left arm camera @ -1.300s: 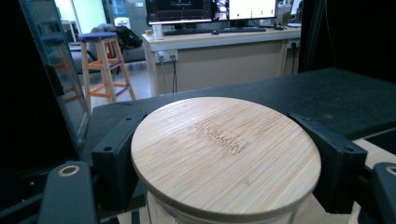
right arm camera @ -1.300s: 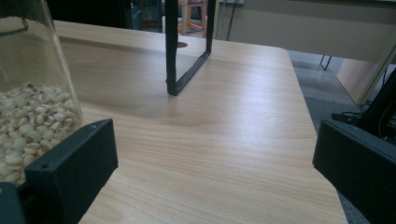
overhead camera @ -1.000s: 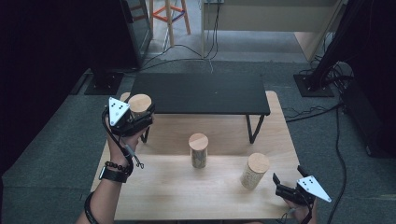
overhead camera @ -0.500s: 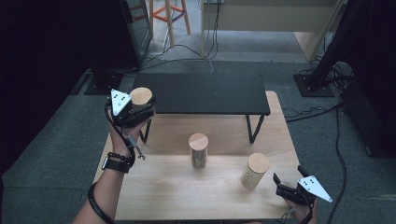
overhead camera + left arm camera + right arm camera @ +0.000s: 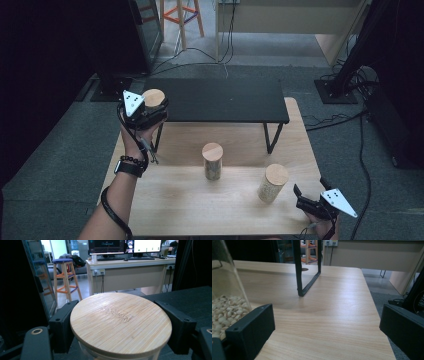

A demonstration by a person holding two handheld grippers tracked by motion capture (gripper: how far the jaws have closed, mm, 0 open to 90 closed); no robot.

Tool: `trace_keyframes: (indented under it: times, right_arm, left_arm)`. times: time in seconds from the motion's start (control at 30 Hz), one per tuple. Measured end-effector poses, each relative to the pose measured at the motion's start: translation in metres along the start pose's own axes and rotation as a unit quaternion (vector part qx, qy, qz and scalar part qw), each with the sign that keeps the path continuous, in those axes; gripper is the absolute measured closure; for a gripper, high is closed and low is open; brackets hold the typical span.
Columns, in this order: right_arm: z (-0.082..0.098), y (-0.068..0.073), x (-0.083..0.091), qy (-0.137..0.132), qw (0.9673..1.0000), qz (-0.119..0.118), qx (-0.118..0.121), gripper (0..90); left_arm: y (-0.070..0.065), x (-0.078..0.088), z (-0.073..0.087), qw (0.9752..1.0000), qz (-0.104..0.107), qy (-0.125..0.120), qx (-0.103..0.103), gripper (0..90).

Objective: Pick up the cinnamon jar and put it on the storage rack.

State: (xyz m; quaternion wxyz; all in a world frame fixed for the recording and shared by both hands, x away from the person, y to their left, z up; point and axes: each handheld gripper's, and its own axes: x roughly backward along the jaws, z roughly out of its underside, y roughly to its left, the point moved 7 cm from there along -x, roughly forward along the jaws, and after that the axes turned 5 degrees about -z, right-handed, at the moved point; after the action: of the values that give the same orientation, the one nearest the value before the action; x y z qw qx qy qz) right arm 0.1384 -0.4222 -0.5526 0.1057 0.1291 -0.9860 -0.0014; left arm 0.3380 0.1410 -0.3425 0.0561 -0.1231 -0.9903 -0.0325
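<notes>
You are holding one jar (image 5: 153, 98) clamped in your left gripper (image 5: 145, 111), its jaws pressing on both sides just under the bamboo lid (image 5: 120, 322). The jar is hanging in the air at the left end of the black shelf (image 5: 220, 100), about ten o'clock on the wooden table (image 5: 190, 200), and by my judgement it is being carried toward the shelf top, not yet set down. So one jar is in hand and two are waiting on the table: the middle jar (image 5: 212, 161) standing near the centre, and the right jar (image 5: 273, 182) at about four o'clock, holding pale grains (image 5: 223, 311) behind its glass. Nothing is sitting on the shelf top yet, so most of the work looks to be ahead of you.

Your left forearm (image 5: 117, 200) is reaching up from six o'clock toward ten o'clock, wrist straight, gripper roughly level. Your right gripper (image 5: 305, 199) is resting low at five o'clock, jaws standing wide apart with nothing between them, pointing toward the right jar just beside it.
</notes>
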Motion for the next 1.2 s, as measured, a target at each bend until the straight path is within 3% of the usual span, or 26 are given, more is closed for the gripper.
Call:
trace_keyframes:
  times: [0.17,0.6,1.2]
  right_arm:
    - [0.001,0.0,0.0,-0.008,0.9999,0.008,-0.012,0.0]
    - [0.001,0.003,-0.001,-0.01,0.9997,0.017,-0.013,0.0]
    - [0.001,0.003,-0.001,-0.007,0.9998,0.018,-0.009,0.0]
  left_arm:
    - [0.001,-0.007,0.0,1.0,-0.006,0.003,0.0,23.6]
    - [0.001,-0.023,0.003,0.9998,-0.016,0.008,0.001,23.6]
    - [0.006,-0.044,0.001,0.9993,-0.021,0.011,0.028,23.6]
